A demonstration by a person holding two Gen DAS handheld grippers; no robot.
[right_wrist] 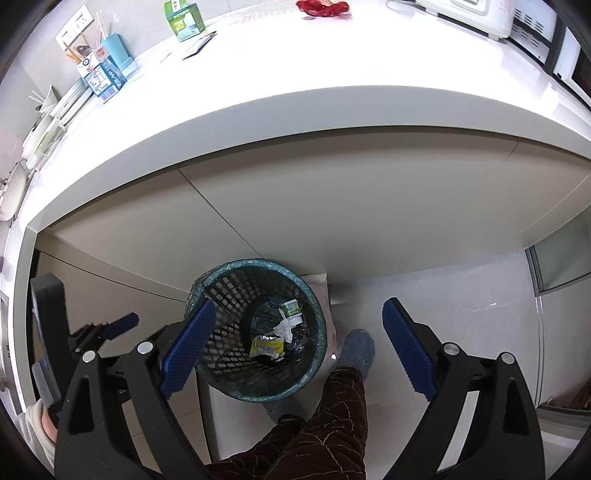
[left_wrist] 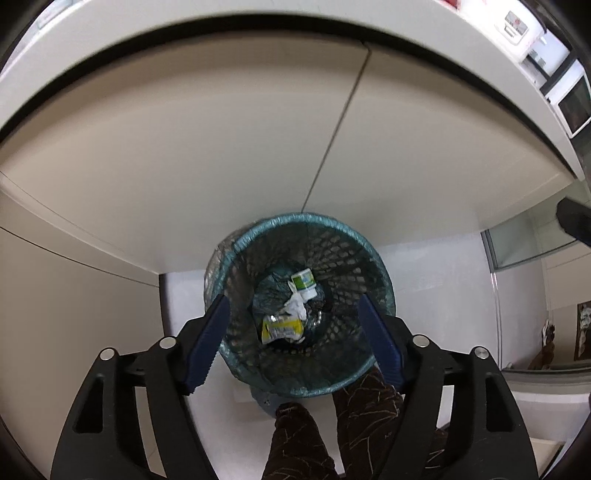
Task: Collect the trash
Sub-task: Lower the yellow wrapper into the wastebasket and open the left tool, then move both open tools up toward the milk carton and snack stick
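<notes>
**Both grippers empty over the trash basket**

Left gripper hangs right above the mesh trash basket, looking straight down into it. Its blue fingers are spread wide, one at each side of the basket's rim in view, nothing between them. Released, no grasp.

Right gripper also points down at the floor, jaws wide apart and empty. Its left finger overlaps the basket edge in view; its right finger is over bare white floor tile. The left gripper's body shows at the left edge of the right wrist view.

The basket is round, dark mesh with a teal-green plastic liner folded over the rim. It stands on the floor against the beige cabinet front, below the white countertop. Trash lies at the bottom: a small white-and-green bottle, a crumpled white tissue, a yellow wrapper, all close together, touching or nearly so.

Person's leg in dark patterned trousers and a grey-blue slipper stand just beside the basket.

On the countertop: a green carton, a blue-and-white carton, a light blue holder with sticks, a red mesh item, a white appliance at the far right.
</notes>
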